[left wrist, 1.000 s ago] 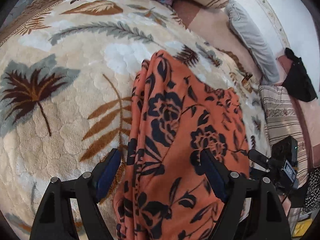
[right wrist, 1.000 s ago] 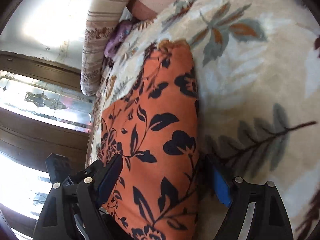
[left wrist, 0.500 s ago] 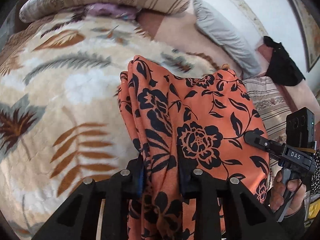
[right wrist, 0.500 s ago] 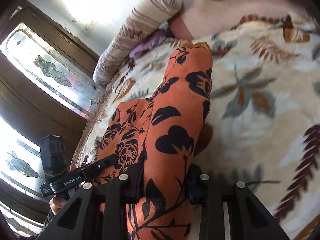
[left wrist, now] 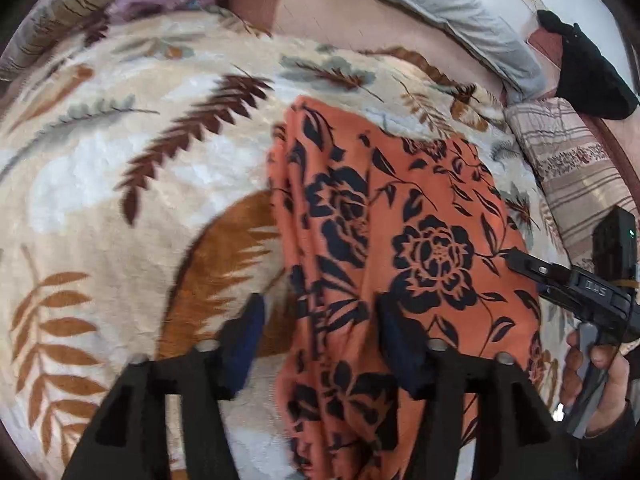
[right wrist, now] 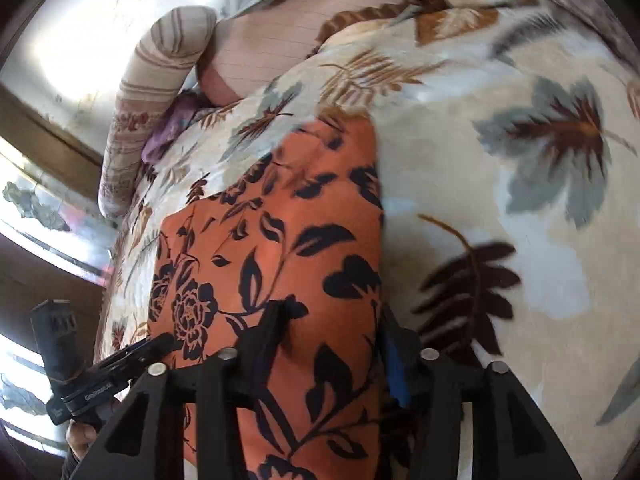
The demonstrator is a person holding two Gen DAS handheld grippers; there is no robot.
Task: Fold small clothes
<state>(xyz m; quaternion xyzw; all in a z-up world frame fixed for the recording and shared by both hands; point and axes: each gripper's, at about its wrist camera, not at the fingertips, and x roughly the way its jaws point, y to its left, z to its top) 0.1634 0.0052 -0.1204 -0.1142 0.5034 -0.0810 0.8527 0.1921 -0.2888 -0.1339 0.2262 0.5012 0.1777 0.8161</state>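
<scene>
Left wrist: the orange floral garment (left wrist: 400, 240) was seen lying on the bed's blanket (left wrist: 100, 200), a bunched edge between the spread fingers of the left gripper (left wrist: 320, 332).
Right wrist: the right gripper (right wrist: 332, 340) was spread around the garment's edge.
Handling: judged soft, light and slippery; best pinched at edges.

Thin matt orange floral cloth (left wrist: 420, 208) on plush, quilted fleece blanket (left wrist: 120, 200); matt black plastic fingers (left wrist: 240, 344).
</scene>
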